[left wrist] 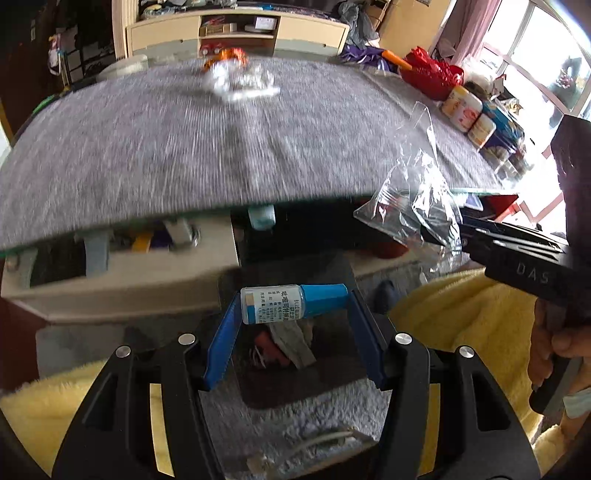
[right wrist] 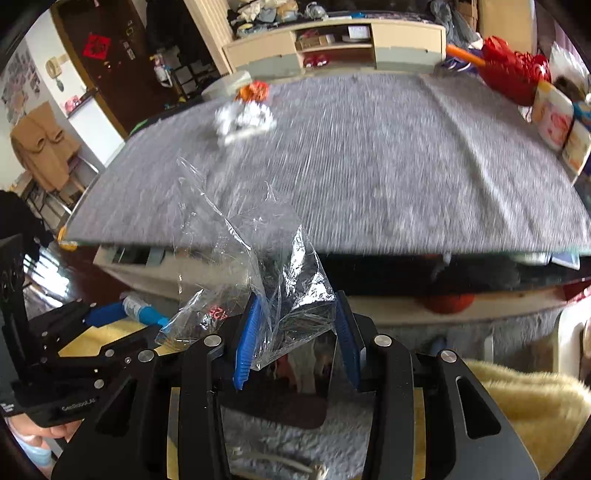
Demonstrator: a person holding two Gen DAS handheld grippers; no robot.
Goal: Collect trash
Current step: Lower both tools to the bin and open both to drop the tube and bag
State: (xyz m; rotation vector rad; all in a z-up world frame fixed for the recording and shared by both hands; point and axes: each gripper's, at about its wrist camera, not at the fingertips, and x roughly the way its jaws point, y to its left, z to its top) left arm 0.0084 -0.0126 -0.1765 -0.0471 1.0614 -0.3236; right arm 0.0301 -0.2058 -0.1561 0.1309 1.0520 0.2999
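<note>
My left gripper (left wrist: 293, 306) is shut on a small white bottle with a blue cap (left wrist: 291, 303), held sideways between its blue pads, off the table's near edge. It also shows in the right wrist view (right wrist: 142, 312). My right gripper (right wrist: 295, 332) is shut on a crumpled clear plastic wrapper (right wrist: 258, 266), which sticks up above its fingers; the wrapper also shows in the left wrist view (left wrist: 417, 195). Below both grippers is a dark bin (left wrist: 295, 354) with trash inside. Crumpled foil and an orange wrapper (left wrist: 236, 74) lie at the far side of the grey table (left wrist: 184, 147).
Red bag (left wrist: 428, 70), tins and boxes (left wrist: 476, 114) line the table's right edge. A cream cabinet (left wrist: 236, 33) stands behind the table. Yellow fleece (left wrist: 461, 314) lies on both sides of the bin. A low drawer unit (left wrist: 110, 266) sits under the table.
</note>
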